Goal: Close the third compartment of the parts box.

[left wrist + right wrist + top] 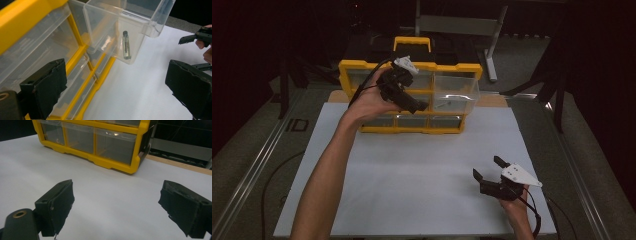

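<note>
A yellow organizer (362, 67) with clear plastic drawers stands at the top center of the high view, at the far edge of a white tabletop (412, 170). One clear drawer (455, 95) is pulled out at its right side. Inside it lies a small dark-capped vial (126, 45), seen through the drawer's wall in the upper middle of the left gripper view. The left gripper (421, 106) is held up in front of the organizer, just beside that drawer, jaws spread wide and holding nothing. The right gripper (488, 168) hovers low over the table at the lower right, well apart from the organizer, its jaws also wide apart and empty.
</note>
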`<move>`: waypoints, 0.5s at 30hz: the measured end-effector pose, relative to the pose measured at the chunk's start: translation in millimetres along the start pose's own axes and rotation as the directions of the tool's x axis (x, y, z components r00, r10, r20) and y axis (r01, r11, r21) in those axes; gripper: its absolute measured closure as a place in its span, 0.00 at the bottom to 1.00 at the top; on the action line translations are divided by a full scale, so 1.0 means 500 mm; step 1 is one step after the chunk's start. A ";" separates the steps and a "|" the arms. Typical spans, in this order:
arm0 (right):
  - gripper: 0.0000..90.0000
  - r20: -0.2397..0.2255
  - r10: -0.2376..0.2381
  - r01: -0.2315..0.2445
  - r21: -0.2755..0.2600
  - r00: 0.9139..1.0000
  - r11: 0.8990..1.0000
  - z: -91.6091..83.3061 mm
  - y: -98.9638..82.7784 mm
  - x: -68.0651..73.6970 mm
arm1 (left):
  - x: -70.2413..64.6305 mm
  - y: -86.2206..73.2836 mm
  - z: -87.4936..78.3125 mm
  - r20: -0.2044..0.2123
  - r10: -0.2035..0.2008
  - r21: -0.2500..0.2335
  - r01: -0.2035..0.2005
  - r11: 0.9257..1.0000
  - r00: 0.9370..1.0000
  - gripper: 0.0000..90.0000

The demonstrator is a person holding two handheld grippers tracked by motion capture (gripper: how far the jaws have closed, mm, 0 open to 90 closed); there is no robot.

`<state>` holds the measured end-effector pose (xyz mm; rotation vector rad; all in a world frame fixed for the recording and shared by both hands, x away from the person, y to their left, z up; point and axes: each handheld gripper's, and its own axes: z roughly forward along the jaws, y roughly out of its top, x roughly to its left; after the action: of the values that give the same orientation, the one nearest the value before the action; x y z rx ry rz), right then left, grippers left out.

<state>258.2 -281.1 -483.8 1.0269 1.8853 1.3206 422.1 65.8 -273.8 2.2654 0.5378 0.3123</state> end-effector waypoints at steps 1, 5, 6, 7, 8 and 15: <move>0.13 0.001 -0.001 0.001 -0.002 1.000 1.000 0.000 0.000 0.000 | -0.001 -0.002 0.000 0.001 0.001 -0.001 -0.001 1.000 1.000 0.05; 0.13 0.001 0.000 0.000 -0.002 1.000 1.000 0.000 0.000 -0.001 | -0.010 -0.006 0.006 -0.008 0.011 0.008 -0.011 1.000 1.000 0.06; 0.13 0.000 -0.001 0.001 -0.002 1.000 1.000 0.000 0.000 -0.001 | -0.012 -0.008 0.007 -0.010 0.010 0.008 -0.010 1.000 1.000 0.06; 0.13 0.001 -0.003 0.003 0.000 1.000 1.000 0.000 0.000 -0.001 | -0.013 -0.009 0.007 -0.010 0.013 0.010 -0.013 1.000 1.000 0.07; 0.13 0.000 -0.003 0.003 0.000 1.000 1.000 0.000 -0.001 0.000 | -0.014 -0.010 0.008 0.001 0.012 0.008 -0.012 1.000 1.000 0.08; 0.13 -0.003 -0.002 0.002 0.003 1.000 1.000 0.001 0.000 0.002 | -0.025 -0.019 0.009 0.004 0.007 0.004 -0.007 1.000 1.000 0.19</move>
<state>257.8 -280.0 -484.1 1.0250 1.8905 1.3193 410.2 62.9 -284.4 2.2718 0.5295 0.3106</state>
